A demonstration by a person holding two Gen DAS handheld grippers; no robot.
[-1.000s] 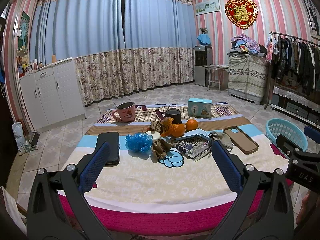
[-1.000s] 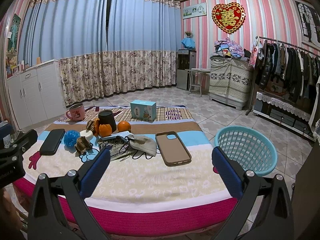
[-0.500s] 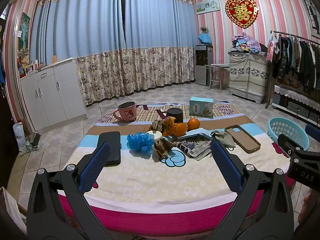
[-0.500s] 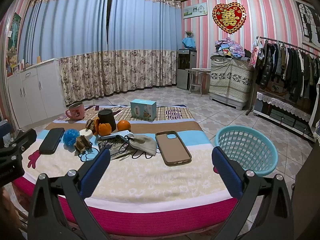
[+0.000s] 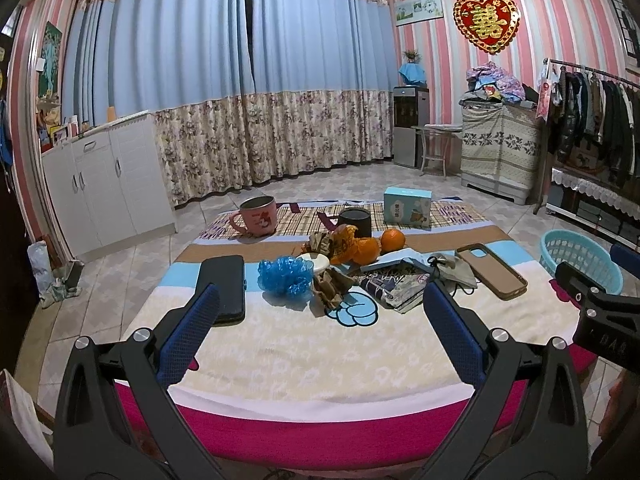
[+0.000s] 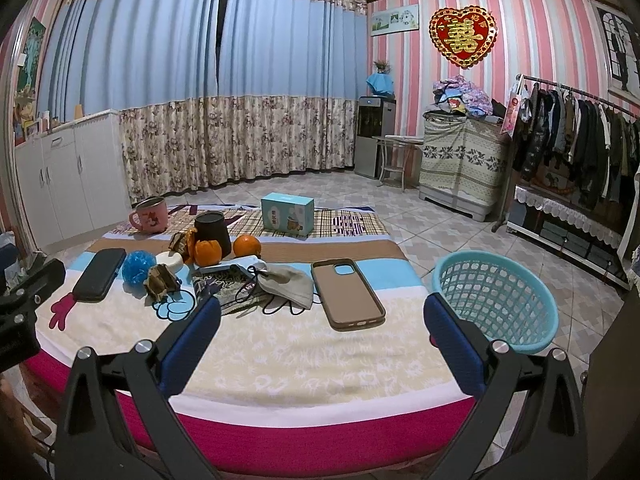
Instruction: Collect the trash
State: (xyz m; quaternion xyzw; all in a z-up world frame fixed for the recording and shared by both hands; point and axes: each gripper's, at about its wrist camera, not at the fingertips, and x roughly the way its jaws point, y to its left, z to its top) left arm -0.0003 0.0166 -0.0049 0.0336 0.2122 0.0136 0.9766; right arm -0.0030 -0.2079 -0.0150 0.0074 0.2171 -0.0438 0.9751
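Well beyond the spread fingers lies crumpled brown paper (beside blue wrapper)

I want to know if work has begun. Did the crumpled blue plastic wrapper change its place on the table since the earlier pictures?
No. The crumpled blue plastic wrapper lies between the black rectangular case and the brown crumpled paper, as earlier.
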